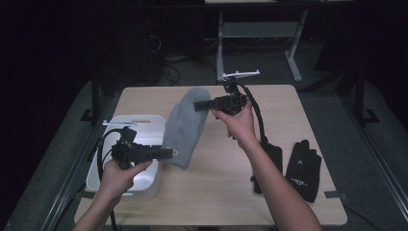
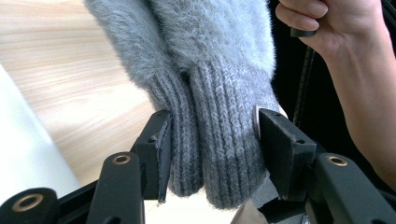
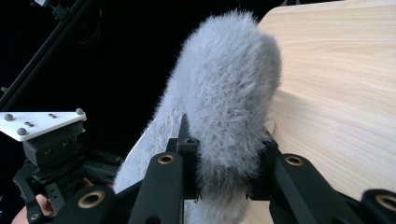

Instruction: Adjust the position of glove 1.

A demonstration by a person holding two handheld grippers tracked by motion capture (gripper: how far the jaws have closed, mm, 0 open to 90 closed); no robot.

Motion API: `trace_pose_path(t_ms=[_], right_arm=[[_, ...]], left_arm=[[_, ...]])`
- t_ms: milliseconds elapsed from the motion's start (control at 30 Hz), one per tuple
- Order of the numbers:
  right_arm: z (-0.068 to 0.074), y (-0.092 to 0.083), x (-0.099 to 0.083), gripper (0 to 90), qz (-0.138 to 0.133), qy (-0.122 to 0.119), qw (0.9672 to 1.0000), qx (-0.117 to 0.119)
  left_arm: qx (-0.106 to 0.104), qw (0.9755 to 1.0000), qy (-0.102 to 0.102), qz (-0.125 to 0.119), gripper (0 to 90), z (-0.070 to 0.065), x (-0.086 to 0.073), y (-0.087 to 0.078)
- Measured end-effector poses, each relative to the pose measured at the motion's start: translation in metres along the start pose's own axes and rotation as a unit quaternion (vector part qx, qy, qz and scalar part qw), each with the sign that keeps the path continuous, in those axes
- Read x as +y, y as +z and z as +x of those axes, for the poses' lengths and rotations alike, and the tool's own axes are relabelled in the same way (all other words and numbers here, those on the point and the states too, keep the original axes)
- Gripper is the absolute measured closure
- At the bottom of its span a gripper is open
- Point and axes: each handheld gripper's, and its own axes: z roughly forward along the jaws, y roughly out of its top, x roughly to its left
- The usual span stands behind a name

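A fluffy grey mitten (image 1: 187, 126) hangs stretched between both grippers above the wooden table (image 1: 216, 183). My left gripper (image 1: 168, 153) is shut on its ribbed cuff (image 2: 219, 140); the pads press the knit from both sides. My right gripper (image 1: 198, 106) is shut on the mitten's furry tip (image 3: 229, 107), held higher and farther back. In the right gripper view the left gripper (image 3: 46, 154) sits low at the left.
A white bin (image 1: 139, 139) stands at the table's left, under my left hand. A pair of black gloves (image 1: 302, 168) lies at the right, partly behind my right forearm. A metal frame (image 1: 260, 33) stands beyond the far edge.
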Motion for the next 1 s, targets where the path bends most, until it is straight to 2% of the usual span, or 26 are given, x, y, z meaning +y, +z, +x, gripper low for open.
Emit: trace_pose_path(t_ms=[500,833,1000], right_arm=[[0.022,0.032,0.018,71.8,0.016,-0.015,0.9997,0.014],[0.028,0.052,0.022,71.9,0.025,-0.016,0.9993,0.022],[0.032,0.062,0.024,71.9,0.029,-0.021,0.999,0.026]], left_arm=[[0.018,0.9996,-0.01,-0.017,47.6,0.01,-0.005,-0.03],[0.033,0.9991,-0.018,-0.021,47.6,0.016,-0.009,-0.046],[0.039,0.9985,-0.024,-0.03,47.6,0.019,-0.012,-0.054]])
